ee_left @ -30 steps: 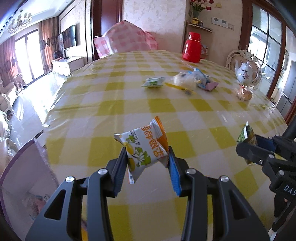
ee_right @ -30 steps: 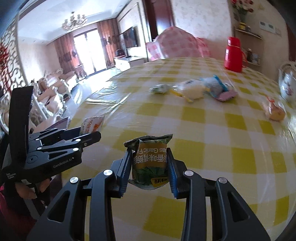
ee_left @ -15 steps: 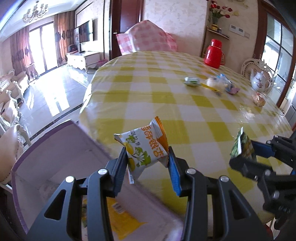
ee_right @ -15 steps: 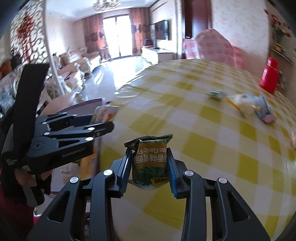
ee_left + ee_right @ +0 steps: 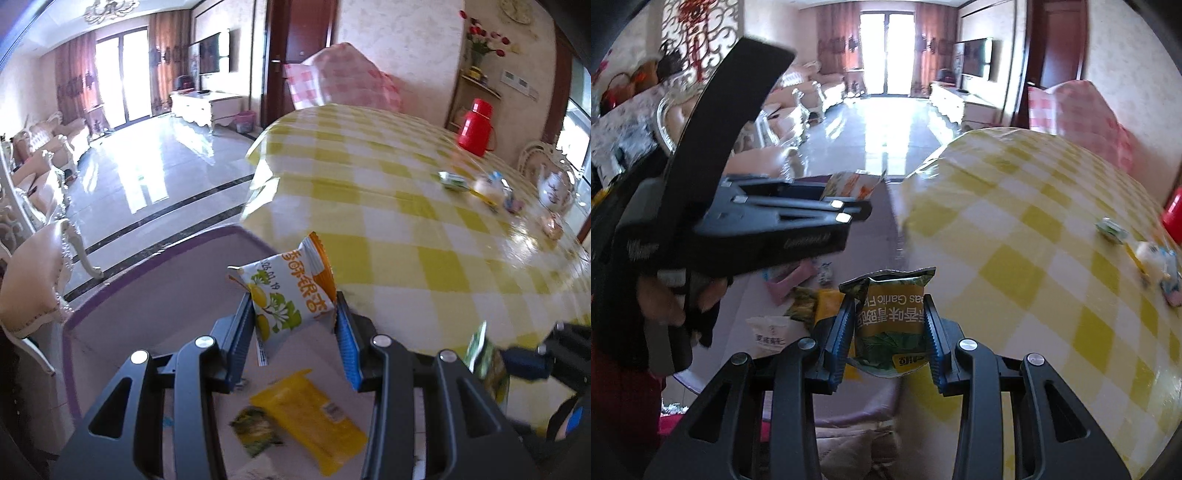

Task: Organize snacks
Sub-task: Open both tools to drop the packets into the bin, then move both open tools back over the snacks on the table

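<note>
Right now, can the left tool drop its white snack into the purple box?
Probably yes. The left tool holds the white snack packet right over the open purple box; nothing sits between them, only packets on the bottom.

Two hand-held grippers — two held snack packets [image 5: 291, 291], one purple-rimmed bin [image 5: 147, 258], one red thermos [image 5: 475, 127], one teapot [image 5: 554, 188]

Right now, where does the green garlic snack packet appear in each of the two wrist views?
Left wrist view: the green garlic snack packet shows edge-on at the lower right, held by the right gripper.
Right wrist view: the packet is at the lower centre, between the gripper's blue pads.
Shared landmark: the yellow checked tablecloth, with the purple-rimmed bin beside it.
</note>
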Demonstrator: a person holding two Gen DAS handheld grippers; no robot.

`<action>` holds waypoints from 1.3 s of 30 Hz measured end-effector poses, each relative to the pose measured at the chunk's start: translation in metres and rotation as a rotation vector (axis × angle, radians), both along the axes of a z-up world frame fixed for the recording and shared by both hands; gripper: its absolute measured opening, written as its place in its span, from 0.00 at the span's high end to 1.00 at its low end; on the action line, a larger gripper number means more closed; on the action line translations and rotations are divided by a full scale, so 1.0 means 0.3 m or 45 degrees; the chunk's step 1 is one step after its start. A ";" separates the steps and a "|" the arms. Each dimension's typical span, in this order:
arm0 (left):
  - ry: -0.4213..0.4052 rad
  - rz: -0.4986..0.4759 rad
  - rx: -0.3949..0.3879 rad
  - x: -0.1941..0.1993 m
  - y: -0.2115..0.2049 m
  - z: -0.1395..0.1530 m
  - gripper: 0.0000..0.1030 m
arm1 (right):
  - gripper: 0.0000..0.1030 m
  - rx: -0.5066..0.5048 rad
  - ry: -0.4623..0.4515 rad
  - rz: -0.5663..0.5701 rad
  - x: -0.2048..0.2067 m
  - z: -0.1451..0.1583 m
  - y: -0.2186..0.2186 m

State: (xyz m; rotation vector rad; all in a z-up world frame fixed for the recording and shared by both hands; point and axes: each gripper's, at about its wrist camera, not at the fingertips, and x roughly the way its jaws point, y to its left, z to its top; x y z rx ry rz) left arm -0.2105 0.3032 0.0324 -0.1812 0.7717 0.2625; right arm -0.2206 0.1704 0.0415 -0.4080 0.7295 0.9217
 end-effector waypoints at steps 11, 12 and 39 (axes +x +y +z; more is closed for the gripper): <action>0.113 0.173 0.064 -0.030 0.147 -0.017 0.36 | 0.41 0.188 0.275 0.148 0.009 -0.033 0.074; 0.103 0.218 0.061 -0.041 0.165 -0.011 0.23 | 0.41 0.220 0.300 0.126 0.030 -0.027 0.052; -0.008 -0.633 -0.128 0.594 -1.009 0.013 0.05 | 0.26 0.483 0.213 -1.171 0.502 -0.070 -1.242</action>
